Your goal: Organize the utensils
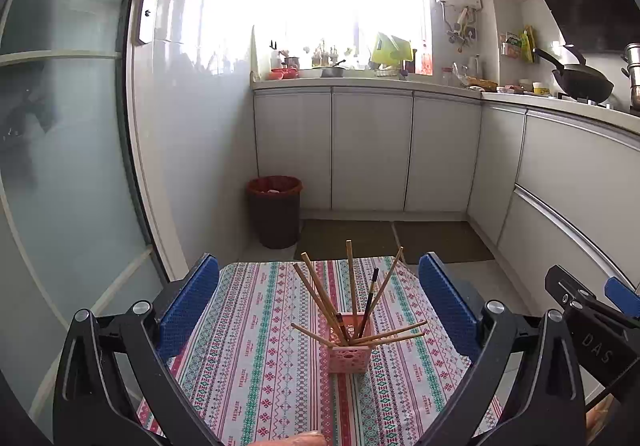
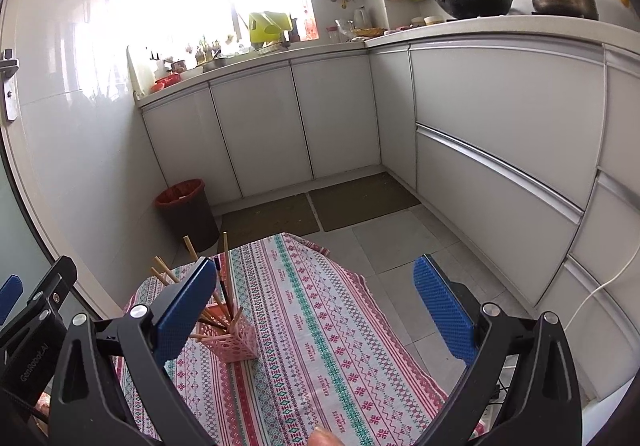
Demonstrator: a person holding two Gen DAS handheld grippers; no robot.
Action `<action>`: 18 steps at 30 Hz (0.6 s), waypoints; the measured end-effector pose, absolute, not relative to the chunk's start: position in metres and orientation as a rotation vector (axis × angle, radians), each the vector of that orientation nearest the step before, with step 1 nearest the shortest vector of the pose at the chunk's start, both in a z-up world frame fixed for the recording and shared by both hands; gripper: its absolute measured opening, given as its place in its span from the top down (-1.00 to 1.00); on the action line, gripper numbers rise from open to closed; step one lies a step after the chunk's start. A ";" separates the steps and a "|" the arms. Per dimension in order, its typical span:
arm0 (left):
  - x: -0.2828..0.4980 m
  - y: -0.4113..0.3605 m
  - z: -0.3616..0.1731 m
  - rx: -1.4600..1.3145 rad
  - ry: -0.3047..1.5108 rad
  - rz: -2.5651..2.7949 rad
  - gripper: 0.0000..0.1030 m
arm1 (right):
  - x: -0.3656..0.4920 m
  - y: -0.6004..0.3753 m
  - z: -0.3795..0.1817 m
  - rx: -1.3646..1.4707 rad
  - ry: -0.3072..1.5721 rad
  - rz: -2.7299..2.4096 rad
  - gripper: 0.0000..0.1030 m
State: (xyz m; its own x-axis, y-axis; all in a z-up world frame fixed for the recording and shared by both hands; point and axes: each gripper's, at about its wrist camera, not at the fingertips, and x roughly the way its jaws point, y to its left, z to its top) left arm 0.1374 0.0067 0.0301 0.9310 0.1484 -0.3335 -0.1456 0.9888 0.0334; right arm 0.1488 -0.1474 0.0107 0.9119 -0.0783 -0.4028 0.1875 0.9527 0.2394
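Jaws of the left gripper stand wide and empty, framing the pink holder of chopsticks at lower centre on the table; "DAS" reads lower right. In the right view, the right gripper gapes empty too, holder lower left; "GenRobot.AI" shows.

On the patterned tablecloth the only obstacle is the pink holder, whose chopsticks fan out upward and to both sides. The cloth to its left, right and near side lies bare, leaving room to pass. The left gripper stands spread wide around it, the right gripper probably clear to its right.
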 end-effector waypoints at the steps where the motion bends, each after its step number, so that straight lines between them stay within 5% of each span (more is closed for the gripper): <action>1: 0.138 0.007 0.030 0.009 0.344 0.150 -0.86 | 0.149 -0.147 0.011 0.278 0.402 -0.138 -0.87; 18: 0.139 0.007 0.029 0.012 0.344 0.151 -0.86 | 0.150 -0.147 0.009 0.278 0.406 -0.132 -0.87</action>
